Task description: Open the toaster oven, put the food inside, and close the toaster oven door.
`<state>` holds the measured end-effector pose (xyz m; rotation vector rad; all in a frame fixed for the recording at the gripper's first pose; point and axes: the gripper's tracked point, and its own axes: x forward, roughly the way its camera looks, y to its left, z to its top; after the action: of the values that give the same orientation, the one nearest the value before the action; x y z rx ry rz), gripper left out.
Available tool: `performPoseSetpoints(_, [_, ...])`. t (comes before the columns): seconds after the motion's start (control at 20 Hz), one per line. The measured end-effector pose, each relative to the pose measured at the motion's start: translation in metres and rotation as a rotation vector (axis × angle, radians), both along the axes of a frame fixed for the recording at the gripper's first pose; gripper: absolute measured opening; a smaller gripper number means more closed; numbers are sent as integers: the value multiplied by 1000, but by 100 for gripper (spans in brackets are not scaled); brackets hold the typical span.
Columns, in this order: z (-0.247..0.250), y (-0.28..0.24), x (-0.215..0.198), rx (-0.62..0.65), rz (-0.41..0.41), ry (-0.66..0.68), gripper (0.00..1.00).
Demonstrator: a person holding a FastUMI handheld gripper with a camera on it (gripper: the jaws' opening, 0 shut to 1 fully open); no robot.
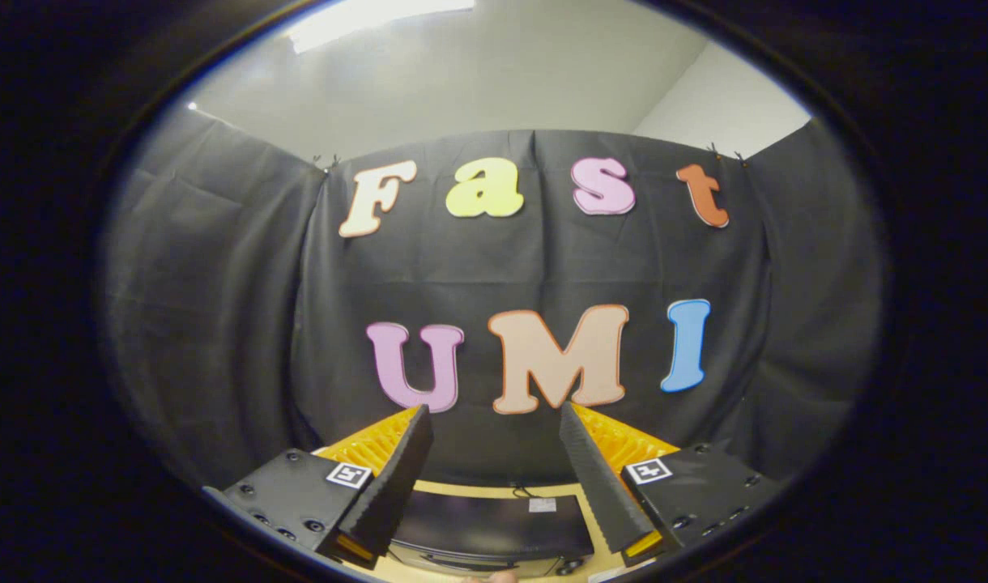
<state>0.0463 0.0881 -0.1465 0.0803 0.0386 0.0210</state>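
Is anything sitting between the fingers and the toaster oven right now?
Nothing visible does. The gripper is open and empty, raised and aimed at the booth's black cloth wall. The toaster oven lies low between the fingers, a dark top on the wooden table, with only open air above it. Its door and the food cannot be made out.

The gripper [494, 421] was held high, aimed at the black cloth wall [219, 324], its jaws standing wide apart with nothing between them. Each finger [393, 486] carried a ribbed black pad backed by yellow plastic, and a square marker tag [349, 474] sat on each black mount. Below the jaws, toward 6 o'clock, the dark top of the toaster oven [494, 526] rested on a light wooden tabletop [494, 489]. White ceiling [478, 73] showed toward 12 o'clock.
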Motion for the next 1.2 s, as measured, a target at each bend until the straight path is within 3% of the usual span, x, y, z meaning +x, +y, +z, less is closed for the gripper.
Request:
performPoseSetpoints(0.3, [-141, 28, 21, -26, -22, 180, 98])
performPoseSetpoints(0.5, [-220, 52, 17, -48, 13, 309, 98])
performPoseSetpoints(0.8, [-273, 64, 6, -1, -9, 370, 98])
performPoseSetpoints(1.05, [-300, 61, -9, -41, -29, 423, 98])
performPoseSetpoints(1.2, [-307, 58, -15, 10, -35, 428, 98])
